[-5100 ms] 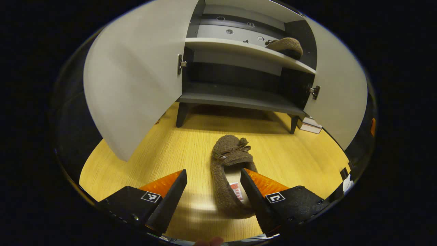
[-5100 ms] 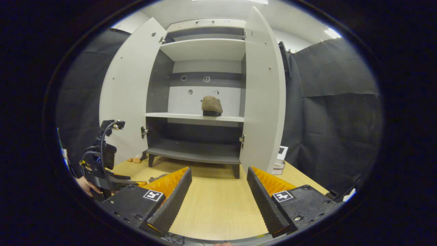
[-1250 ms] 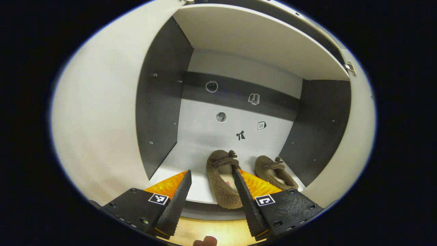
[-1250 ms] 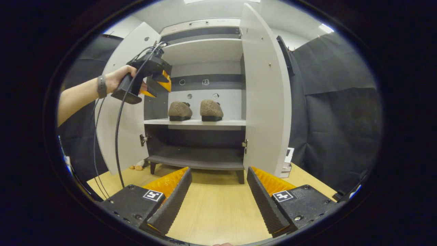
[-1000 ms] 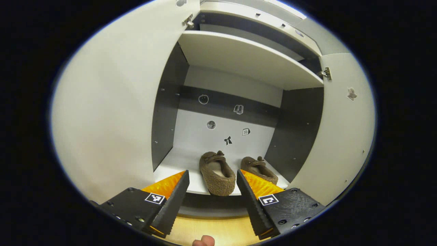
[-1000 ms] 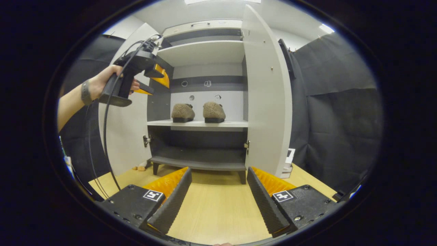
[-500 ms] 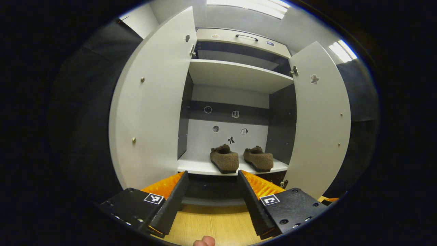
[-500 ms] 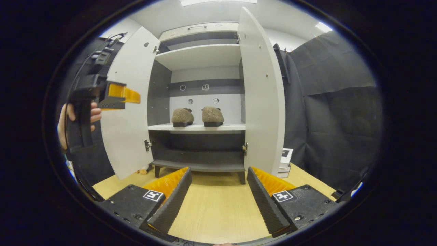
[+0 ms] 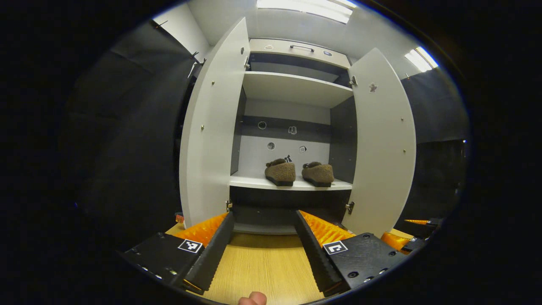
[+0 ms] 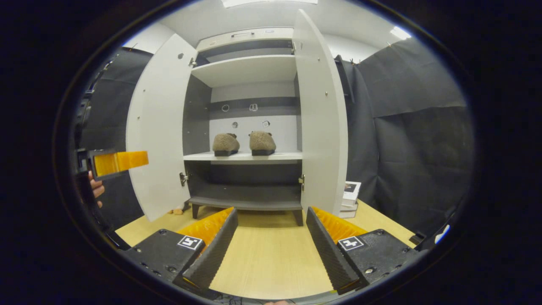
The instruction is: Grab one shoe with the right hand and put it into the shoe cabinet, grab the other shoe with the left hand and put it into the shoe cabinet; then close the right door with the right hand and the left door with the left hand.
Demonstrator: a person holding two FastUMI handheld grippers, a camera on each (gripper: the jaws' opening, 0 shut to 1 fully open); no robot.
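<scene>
Both shoes sit side by side on the middle shelf [image 10: 243, 156] of the shoe cabinet [image 10: 250, 42], heels toward the front edge and toes toward the back panel: the left shoe [image 10: 225, 144] and the right shoe [image 10: 262, 142] are just beside each other without touching, so the placing part of the task looks finished and only the doors remain. In the right gripper view the right gripper [image 10: 271, 243] hangs over the wooden floor [image 10: 271, 258] at about 6 o'clock, its jaws spread wide and holding nothing, which suits a push on a door panel rather than a grip. The right door [image 10: 322, 123] stands open at roughly 1 o'clock from that gripper, edge-on toward the camera, well apart from the fingers; I judge the gripper must go round to the door's outer face to swing it shut. The left door [image 10: 156, 127] is open at about 10 o'clock, and the left gripper [image 10: 120, 161] shows at 9 o'clock beside it, held by a hand [image 10: 96, 188] (whether it touches the door I cannot tell). In the left gripper view the left gripper's own jaws are likewise wide and empty, low at 6 o'clock, facing the open cabinet, with the shoes at 12 o'clock; a stack of small boxes [image 10: 350, 197] lies on the floor by the right door's foot.
</scene>
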